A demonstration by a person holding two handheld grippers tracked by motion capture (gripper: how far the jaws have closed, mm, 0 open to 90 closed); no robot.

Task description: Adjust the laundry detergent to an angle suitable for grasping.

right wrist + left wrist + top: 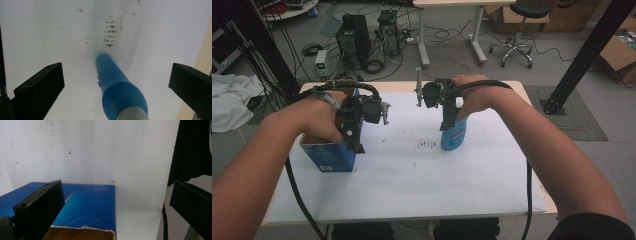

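A blue cardboard box [331, 158] with an open top stands at the left of the white board [412, 175]. My left gripper [353, 134] hangs over the box's right end, pointing down. In the left gripper view the box [87, 205] lies below the left gripper [115, 195], whose jaws stand wide open with nothing between them. A blue bottle [454, 136] stands upright right of centre. My right gripper [448, 119] is directly above it. In the right gripper view the bottle [117, 85] with its white cap rises between the open jaws of the right gripper [116, 72], touching neither.
Dark smudges [427, 145] mark the board between box and bottle. The table's wooden edge [539, 165] runs along the right. Behind the table the floor holds computer towers [354, 37], cables and a stool [522, 30]. A black frame post [584, 55] stands at the right.
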